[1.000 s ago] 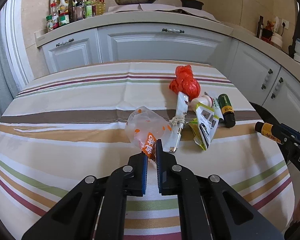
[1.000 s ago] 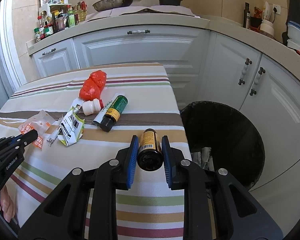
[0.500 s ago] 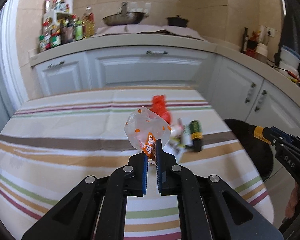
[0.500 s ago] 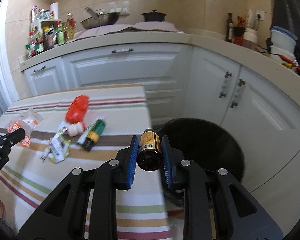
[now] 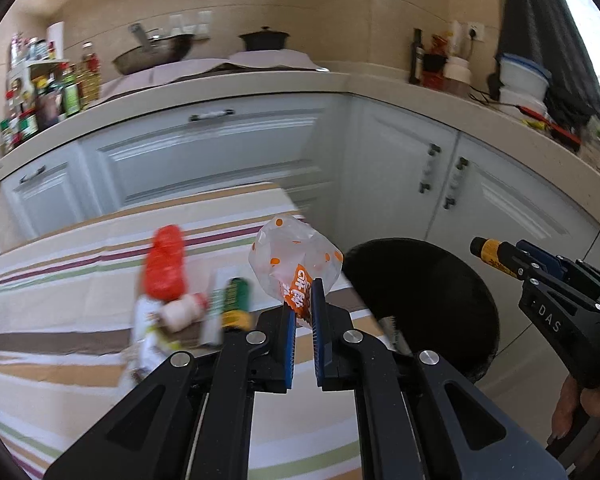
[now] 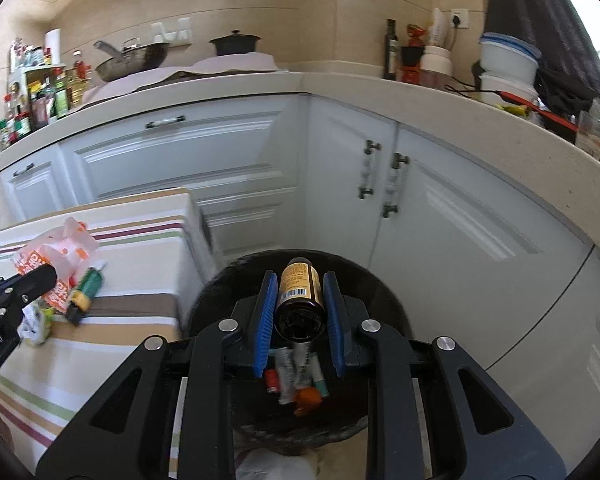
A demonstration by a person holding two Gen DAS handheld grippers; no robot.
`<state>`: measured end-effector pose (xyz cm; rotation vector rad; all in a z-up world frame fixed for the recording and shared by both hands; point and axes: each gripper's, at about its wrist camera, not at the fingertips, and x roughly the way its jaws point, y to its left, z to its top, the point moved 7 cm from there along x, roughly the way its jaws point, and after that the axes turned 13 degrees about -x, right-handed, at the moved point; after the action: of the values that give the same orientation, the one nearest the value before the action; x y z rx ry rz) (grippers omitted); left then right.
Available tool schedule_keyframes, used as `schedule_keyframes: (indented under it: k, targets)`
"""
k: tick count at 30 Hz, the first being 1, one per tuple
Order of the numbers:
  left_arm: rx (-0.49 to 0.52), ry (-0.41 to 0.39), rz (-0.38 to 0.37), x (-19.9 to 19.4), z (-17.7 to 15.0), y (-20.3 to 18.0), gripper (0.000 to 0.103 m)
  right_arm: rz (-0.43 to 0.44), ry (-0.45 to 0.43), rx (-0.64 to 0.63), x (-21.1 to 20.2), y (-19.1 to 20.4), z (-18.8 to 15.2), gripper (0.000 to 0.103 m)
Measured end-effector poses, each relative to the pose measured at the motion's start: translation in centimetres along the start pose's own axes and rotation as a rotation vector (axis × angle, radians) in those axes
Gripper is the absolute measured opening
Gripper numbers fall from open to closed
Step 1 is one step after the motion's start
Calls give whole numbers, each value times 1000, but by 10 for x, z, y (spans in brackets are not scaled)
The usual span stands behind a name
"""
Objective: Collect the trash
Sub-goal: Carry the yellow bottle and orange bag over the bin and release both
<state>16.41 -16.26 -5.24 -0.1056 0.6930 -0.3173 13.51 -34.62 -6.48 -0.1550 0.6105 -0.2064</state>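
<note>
- Already over the bin (image 6: 380, 292), the right gripper (image 6: 300, 304) had its jaws partly closed, blue pads pressing either side of a brown bottle (image 6: 300, 300).
- That bottle lay lengthwise between the pads, its dark base toward the camera and its neck pointing out across the bin's black mouth, with earlier trash visible in the bin beneath it.
- By contrast, the left gripper (image 5: 303, 312) was nearly fully closed, pinching the printed orange edge of a clear wrapper (image 5: 294, 266) dotted with orange.
- The wrapper stood up from the fingertips, above the table (image 5: 60, 280) edge just beside the bin's rim rather than over its opening.
- Of the two hands, the right was the nearer to the bin; its load looked ready to drop on release, while the left probably still needed to travel sideways toward the bin.
- Further from the bin, a red bag (image 5: 165, 264) and a green tube (image 5: 236, 300) lay on the striped cloth, uncollected.
</note>
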Motion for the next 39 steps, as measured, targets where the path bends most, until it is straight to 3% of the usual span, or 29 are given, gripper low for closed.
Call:
schedule_keyframes:
  k: [11, 23, 25, 26, 27, 29, 39]
  targets:
    - [65, 39, -9, 45, -5, -59, 8, -13, 12, 40, 30, -43, -10, 23]
    - [74, 48, 17, 77, -3, -77, 9, -2, 19, 63, 55, -59, -12, 23]
    - [81, 40, 25, 81, -3, -79, 14, 3, 31, 61, 62, -60, -14, 24]
    - [85, 38, 33, 83, -4, -80, 25, 6, 37, 63, 65, -60, -16, 25]
    - [90, 44, 38, 85, -5, -80, 35, 10, 45, 70, 68, -60, -18, 31]
    - [82, 50, 38, 86, -6, -78, 43, 5, 51, 78, 71, -62, -19, 42]
    - [50, 8, 65, 60, 2, -56, 59, 15, 32, 61, 54, -40, -9, 44]
